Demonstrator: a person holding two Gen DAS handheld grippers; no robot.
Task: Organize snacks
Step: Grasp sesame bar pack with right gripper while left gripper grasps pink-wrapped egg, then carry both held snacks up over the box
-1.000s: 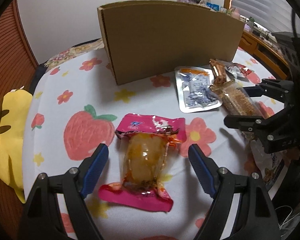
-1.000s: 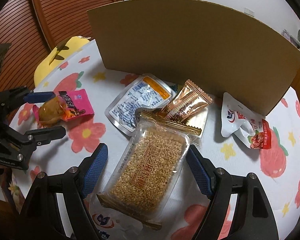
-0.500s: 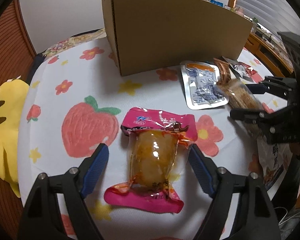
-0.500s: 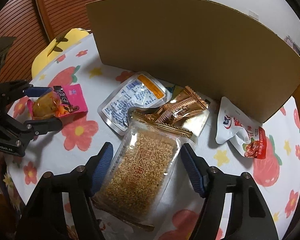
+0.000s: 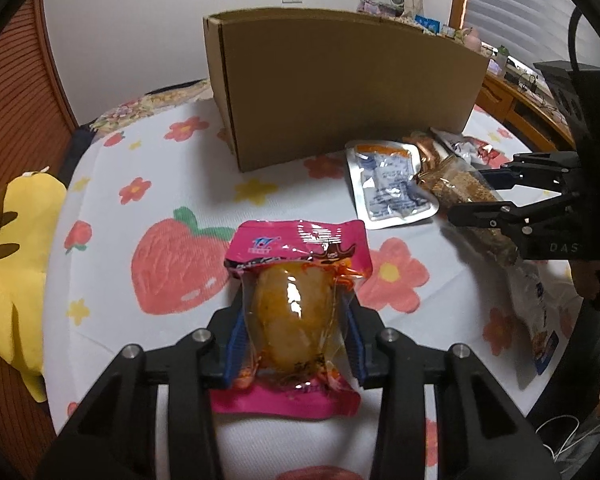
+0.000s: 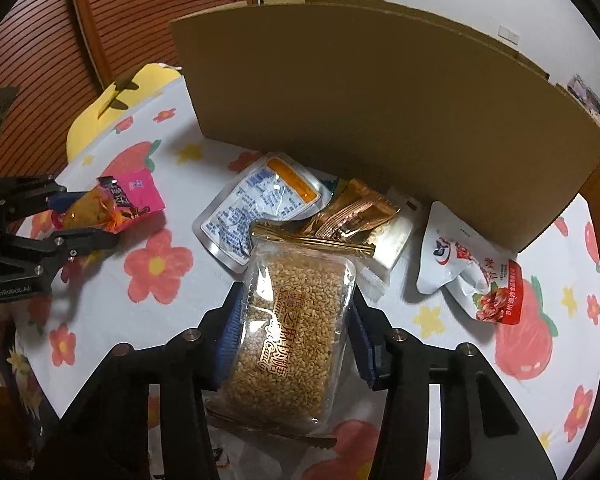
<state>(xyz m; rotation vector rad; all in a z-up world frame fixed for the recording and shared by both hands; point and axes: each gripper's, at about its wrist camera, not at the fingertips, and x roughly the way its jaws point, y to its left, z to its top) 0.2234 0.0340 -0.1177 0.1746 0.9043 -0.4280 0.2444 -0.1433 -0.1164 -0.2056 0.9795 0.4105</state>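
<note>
Snacks lie scattered on the flowered cloth (image 5: 112,168) before the cardboard box (image 5: 340,88). From my left wrist, my left gripper (image 5: 296,340) is closing on the pink packet (image 5: 296,280), pads on its sides to lift it. From my right wrist, my right gripper (image 6: 292,328) is closing likewise on the sesame bar (image 6: 292,320).

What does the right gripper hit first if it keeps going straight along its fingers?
The right gripper is closing, its pads against the sesame candy pack already between them. Straight on, past that pack, it would likely reach the copper wrapper, then the cardboard box. Pointing steeply down, it may hit the tablecloth sooner.
</note>
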